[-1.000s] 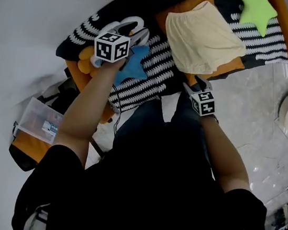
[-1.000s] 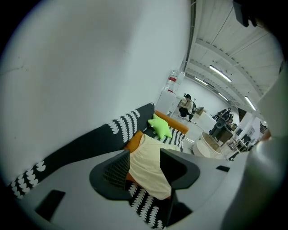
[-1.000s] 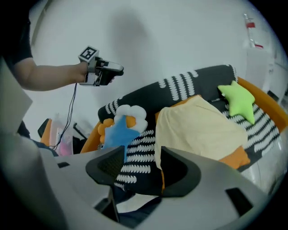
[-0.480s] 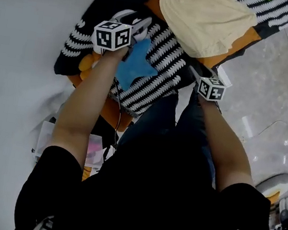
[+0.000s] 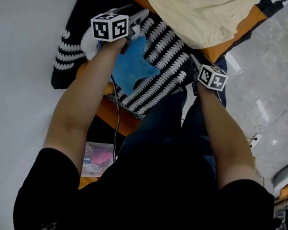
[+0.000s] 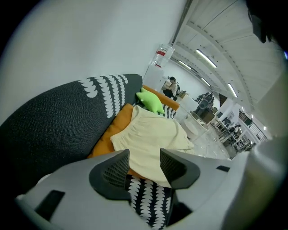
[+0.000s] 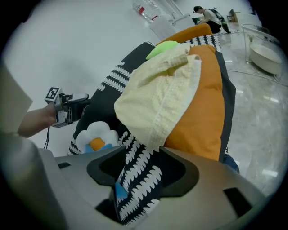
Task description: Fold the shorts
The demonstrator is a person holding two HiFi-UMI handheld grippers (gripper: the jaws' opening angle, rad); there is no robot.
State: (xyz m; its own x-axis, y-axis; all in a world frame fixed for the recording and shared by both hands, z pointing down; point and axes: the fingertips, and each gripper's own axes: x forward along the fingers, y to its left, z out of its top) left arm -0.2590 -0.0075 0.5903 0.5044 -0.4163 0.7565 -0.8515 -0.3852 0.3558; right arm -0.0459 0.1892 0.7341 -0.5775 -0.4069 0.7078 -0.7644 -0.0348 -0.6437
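The cream shorts (image 5: pixel 201 11) lie spread flat on an orange cushion (image 5: pixel 253 18) on the black-and-white patterned sofa (image 5: pixel 167 43). My left gripper (image 5: pixel 138 16) hovers over the sofa, left of the shorts' near edge. Its jaws stand open with nothing between them, and the shorts (image 6: pixel 153 139) show just beyond the left gripper (image 6: pixel 145 165). My right gripper (image 5: pixel 194 63) hangs at the sofa's front edge, below the shorts' near right corner. The right gripper (image 7: pixel 141 170) is open and empty, with the waistband of the shorts (image 7: pixel 157 99) just ahead of it.
A blue star cushion (image 5: pixel 132 65) lies between my two arms. A white flower cushion (image 7: pixel 96 134) sits near the left gripper (image 7: pixel 67 108), and a green cushion (image 7: pixel 164 46) lies beyond the shorts. A plastic box (image 5: pixel 98 158) stands on the floor. Marble floor (image 5: pixel 280 93) runs to the right.
Both grippers have sunk towards the sofa, and the right one has rolled. In the head view the shorts have slid up to the top edge.
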